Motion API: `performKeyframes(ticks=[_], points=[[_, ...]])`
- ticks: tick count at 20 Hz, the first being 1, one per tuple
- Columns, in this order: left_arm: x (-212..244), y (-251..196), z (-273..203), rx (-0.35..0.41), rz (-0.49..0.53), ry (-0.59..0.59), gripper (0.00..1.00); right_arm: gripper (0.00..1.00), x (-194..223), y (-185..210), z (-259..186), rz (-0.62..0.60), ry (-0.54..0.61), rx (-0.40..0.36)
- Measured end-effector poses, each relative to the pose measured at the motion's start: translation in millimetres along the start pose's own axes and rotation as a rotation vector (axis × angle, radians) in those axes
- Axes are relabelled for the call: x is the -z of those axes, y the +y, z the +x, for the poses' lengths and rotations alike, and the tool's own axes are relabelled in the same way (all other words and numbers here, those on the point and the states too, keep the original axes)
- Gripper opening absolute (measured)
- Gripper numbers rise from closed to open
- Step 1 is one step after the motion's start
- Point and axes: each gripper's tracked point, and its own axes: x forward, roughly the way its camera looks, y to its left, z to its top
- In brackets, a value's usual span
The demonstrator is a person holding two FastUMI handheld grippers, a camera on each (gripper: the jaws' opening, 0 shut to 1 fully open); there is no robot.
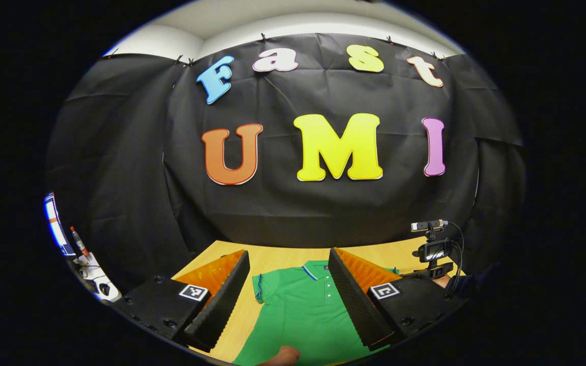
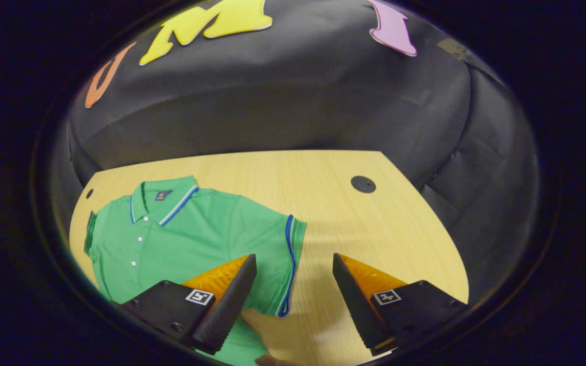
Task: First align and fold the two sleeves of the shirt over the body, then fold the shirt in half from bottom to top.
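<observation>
On the pale wood-grain table, a knit green polo shirt lies seemingly flat; both jaws gape apart

Cloth-walled recording booth, camera stand

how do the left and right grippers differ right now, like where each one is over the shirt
The left gripper has the green shirt's collar and button placket between its jaws; the right gripper frames the blue-trimmed sleeve edge and bare wooden table. The left gripper points level toward the booth wall; the right gripper tilts down at the tabletop. Both have their jaws wide open and hold nothing.
</observation>
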Motion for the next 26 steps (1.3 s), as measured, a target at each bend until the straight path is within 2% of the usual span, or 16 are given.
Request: performKeyframes(ticks=[2, 5, 6, 8, 9, 11, 13, 17, 19, 21, 24, 25, 26], points=[[11.4, 6.3, -0.2, -0.026, -0.039, 0.047, 1.00, 0.97, 8.8, 2.0, 10.8, 0.039, 0.041, -0.020], [19.0, 10.8, -2.8, -0.042, -0.046, 0.067, 1.00, 0.97, 17.4, 5.7, 17.4, 0.048, 0.071, -0.040], [21.5, 10.9, -3.7, -0.043, -0.048, 0.072, 1.00, 0.93, 19.0, 6.5, 18.4, 0.042, 0.075, -0.043], [26.1, 10.7, -4.7, -0.045, -0.054, 0.087, 1.00, 0.83, 15.1, 11.0, 17.0, 0.048, 0.067, -0.062], [30.0, 10.0, -5.6, -0.045, -0.052, 0.093, 1.00, 0.70, 16.1, 13.4, 17.9, 0.060, 0.076, -0.072], [31.9, 10.7, -7.5, -0.047, -0.037, 0.098, 1.00, 0.63, 14.4, 10.7, 20.3, 0.074, 0.077, -0.060], [31.5, 13.4, -8.6, -0.055, -0.031, 0.098, 1.00, 0.37, 13.1, 13.7, 18.6, 0.112, 0.090, -0.075], [33.7, 16.4, -11.6, -0.064, -0.034, 0.104, 1.00, 0.36, 11.9, 2.4, 16.7, 0.164, 0.097, -0.053], [36.6, 18.8, -13.3, -0.067, -0.025, 0.110, 1.00, 0.10, 13.4, 4.8, 21.7, 0.172, 0.091, -0.058], [37.9, 21.1, -15.6, -0.072, -0.022, 0.113, 1.00, 0.11, 12.5, 3.4, 22.7, 0.157, 0.084, -0.053], [35.8, 25.1, -16.4, -0.082, -0.024, 0.110, 1.00, 0.03, 12.1, 5.8, 17.6, 0.148, 0.092, -0.053], [34.0, 26.0, -16.8, -0.084, -0.026, 0.107, 1.00, 0.06, 8.7, 3.9, 16.5, 0.154, 0.080, -0.051], [32.8, 26.8, -18.4, -0.084, -0.028, 0.105, 1.00, 0.03, 2.6, 2.7, 12.4, 0.162, 0.062, -0.056]])
